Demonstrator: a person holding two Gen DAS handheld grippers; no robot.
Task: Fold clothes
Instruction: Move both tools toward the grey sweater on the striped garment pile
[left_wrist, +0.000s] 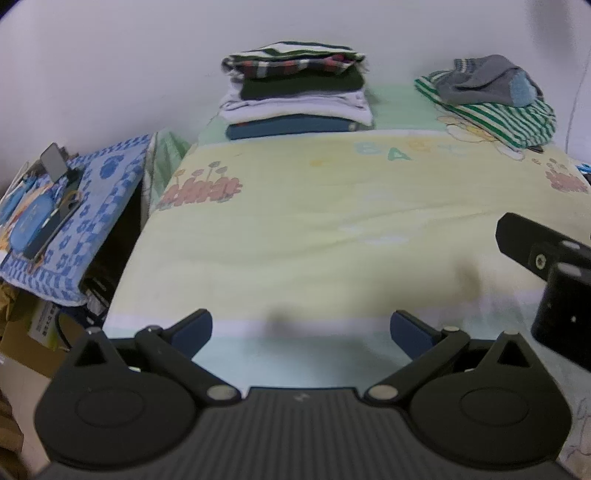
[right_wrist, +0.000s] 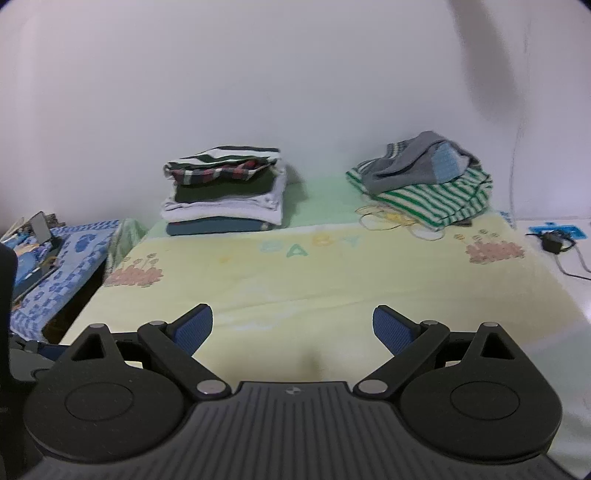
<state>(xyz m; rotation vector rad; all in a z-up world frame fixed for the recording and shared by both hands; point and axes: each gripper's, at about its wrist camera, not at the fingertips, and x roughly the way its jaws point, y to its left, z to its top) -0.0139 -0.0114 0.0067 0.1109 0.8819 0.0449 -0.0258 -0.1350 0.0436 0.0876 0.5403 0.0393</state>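
Yellow cartoon-print blanket (right_wrist: 332, 280) on the bed lies bare; unfolded green-striped and grey clothes heap (right_wrist: 424, 181) sits far right, beside neat folded stack (right_wrist: 225, 195). Left claw (left_wrist: 301, 332) and right claw (right_wrist: 291, 326) both spread wide, empty. Risk: a grab snags several tangled garments, or the reach knocks the stack.

I am in a home, in what looks like a bedroom. Before me lies a pale yellow baby blanket (right_wrist: 332, 280) printed with flowers and the letters BABY, spread over a bed or table against a plain white wall (right_wrist: 258, 92). At the blanket's far edge sit a stack of folded clothes (right_wrist: 225, 192) and, to its right, a loose heap of striped and grey garments (right_wrist: 424, 184). Left of the blanket, a blue patterned cloth (left_wrist: 99, 206) covers a stand cluttered with a phone (left_wrist: 53, 160) and other small things.
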